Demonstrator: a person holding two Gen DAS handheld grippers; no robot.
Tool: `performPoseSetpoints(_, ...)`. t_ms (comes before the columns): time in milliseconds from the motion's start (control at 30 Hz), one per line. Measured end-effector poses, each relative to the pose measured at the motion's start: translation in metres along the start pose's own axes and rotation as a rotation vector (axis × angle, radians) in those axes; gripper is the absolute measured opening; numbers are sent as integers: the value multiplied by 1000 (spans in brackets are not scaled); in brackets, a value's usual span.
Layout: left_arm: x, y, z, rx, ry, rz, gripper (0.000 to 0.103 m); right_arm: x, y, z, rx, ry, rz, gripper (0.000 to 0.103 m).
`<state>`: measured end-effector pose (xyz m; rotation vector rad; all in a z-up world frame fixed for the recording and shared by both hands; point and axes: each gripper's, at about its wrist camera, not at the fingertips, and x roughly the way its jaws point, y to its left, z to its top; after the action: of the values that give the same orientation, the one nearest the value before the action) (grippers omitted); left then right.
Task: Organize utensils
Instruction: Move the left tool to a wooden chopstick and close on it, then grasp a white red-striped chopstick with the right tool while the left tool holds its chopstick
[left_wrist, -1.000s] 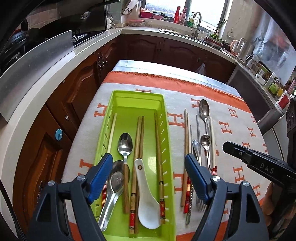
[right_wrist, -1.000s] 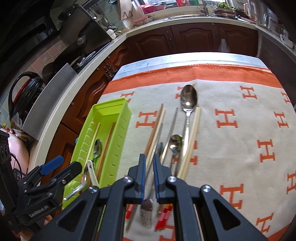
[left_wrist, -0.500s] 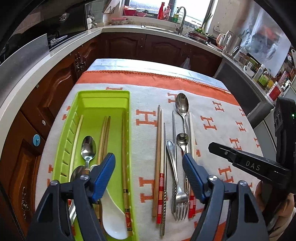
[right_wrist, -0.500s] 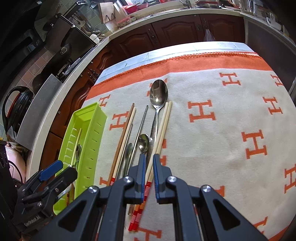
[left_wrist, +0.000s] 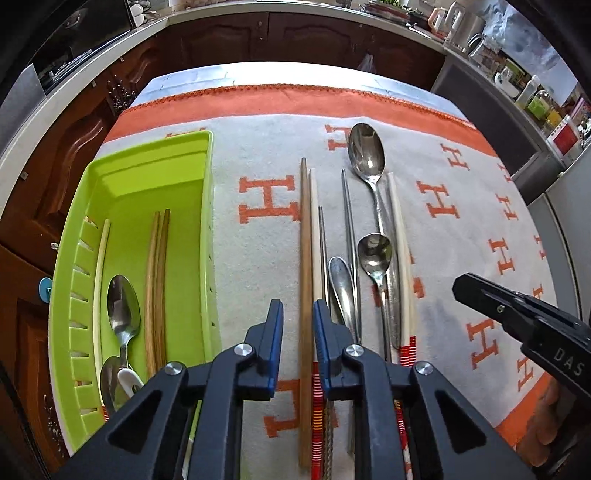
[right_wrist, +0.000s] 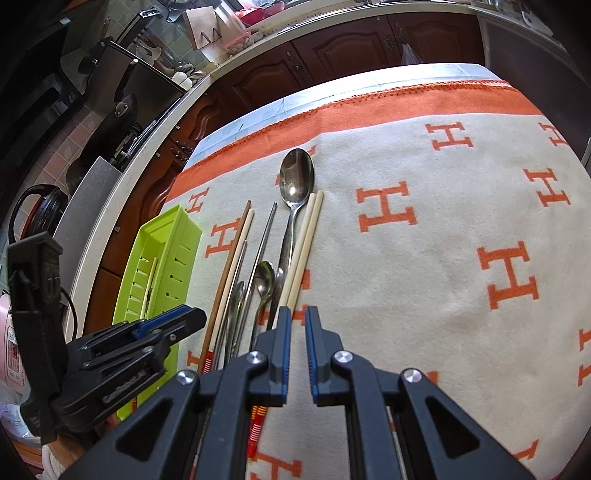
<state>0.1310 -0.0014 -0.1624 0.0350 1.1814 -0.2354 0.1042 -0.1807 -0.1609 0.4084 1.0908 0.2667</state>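
Left gripper (left_wrist: 298, 325): fingers having just been narrowing around the brown chopstick (left_wrist: 305, 236), which is passing between them; contact not discernible, so not yet gripping. It is lying leftmost in the row on the cloth (left_wrist: 258, 155), nearest the tray (left_wrist: 207, 206), likely why it is being taken first. Slender plain wood, straight, resting beside a pale chopstick (left_wrist: 314, 229).

Right gripper (right_wrist: 297, 339): fingers clenched nearly together, holding nothing, hovering over the cloth beside the pale pair (right_wrist: 304, 243).

Tray: already holding chopsticks and spoons.
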Motion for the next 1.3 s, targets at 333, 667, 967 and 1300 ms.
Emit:
performPoseSetpoints(333,10,-17,7,92,5,82,12,4,-8,-1,18,9,19,8)
performPoseSetpoints(667,16,-19,11,91,17,62,10,5,-13,-3,31,8,14,8)
performPoseSetpoints(967,17,-20,7,16,41,-74,10,6,-14,-2,32,13,23,8)
performPoseSetpoints(1300,14,-40,-5,23,37,-137,10,6,-10,-4,27,29,33,8)
